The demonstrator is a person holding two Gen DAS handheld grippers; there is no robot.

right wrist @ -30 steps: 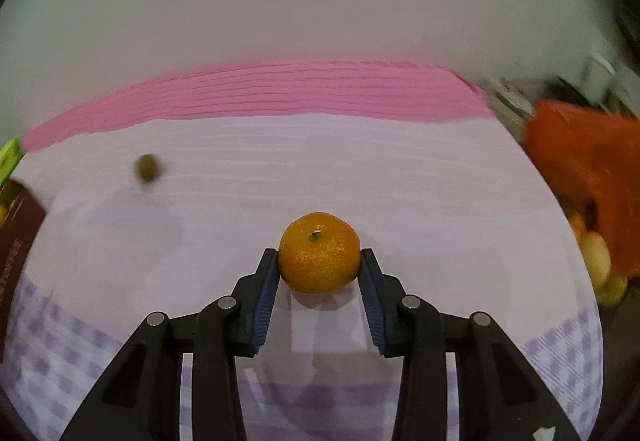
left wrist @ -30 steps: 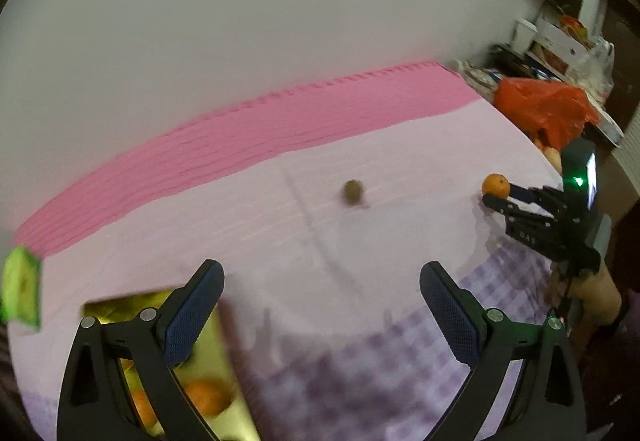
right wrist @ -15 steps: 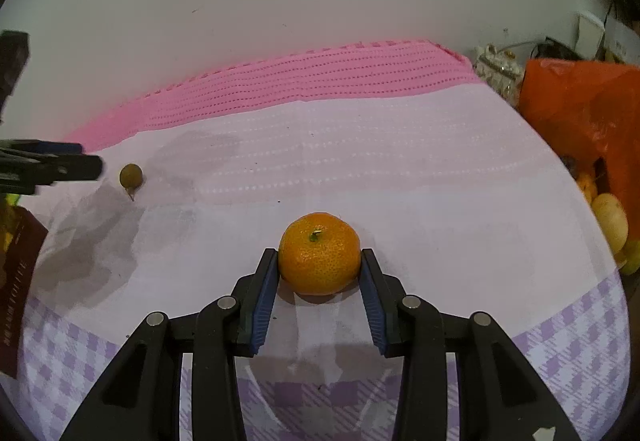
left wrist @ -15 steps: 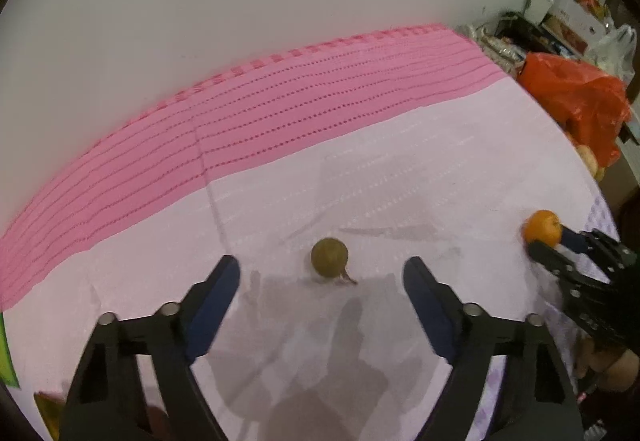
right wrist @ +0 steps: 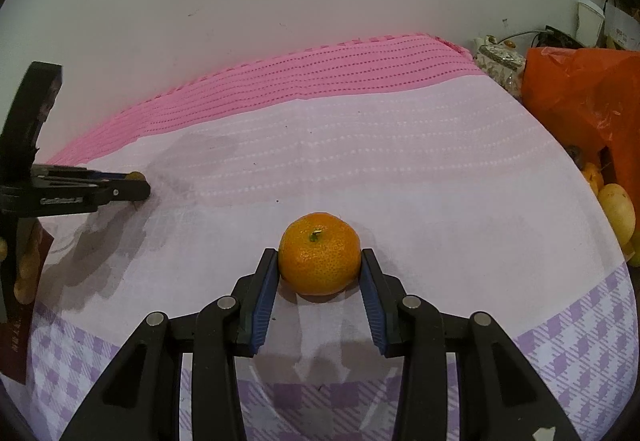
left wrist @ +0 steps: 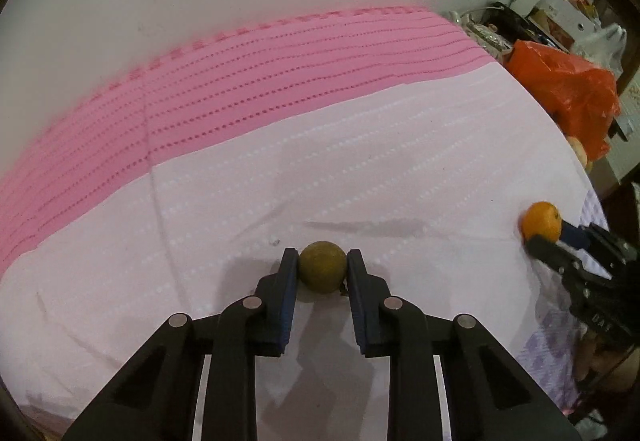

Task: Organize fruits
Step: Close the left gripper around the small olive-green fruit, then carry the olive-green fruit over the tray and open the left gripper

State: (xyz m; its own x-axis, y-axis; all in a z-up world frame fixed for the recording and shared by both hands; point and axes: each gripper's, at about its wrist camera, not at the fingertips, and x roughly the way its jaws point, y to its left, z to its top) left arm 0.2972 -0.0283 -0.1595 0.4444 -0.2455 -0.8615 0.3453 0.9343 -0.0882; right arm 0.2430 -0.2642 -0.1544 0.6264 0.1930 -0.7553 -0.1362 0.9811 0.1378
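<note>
I am clamping my left gripper (left wrist: pixel 322 268) on the small green-brown fruit (left wrist: pixel 322 267) mid-table, my right gripper (right wrist: pixel 319 268) pinching the mandarin (right wrist: pixel 319 259) near the table's right edge, ready for sorting.

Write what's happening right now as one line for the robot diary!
left gripper: shut on small brown-green fruit | right gripper: shut on orange | both fruits on the cloth | phase: grasped, not lifted

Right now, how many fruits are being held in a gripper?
2. A small olive-brown fruit sits in the left gripper, and an orange mandarin in the right gripper. More fruits lie by the orange bag, partly hidden.
</note>
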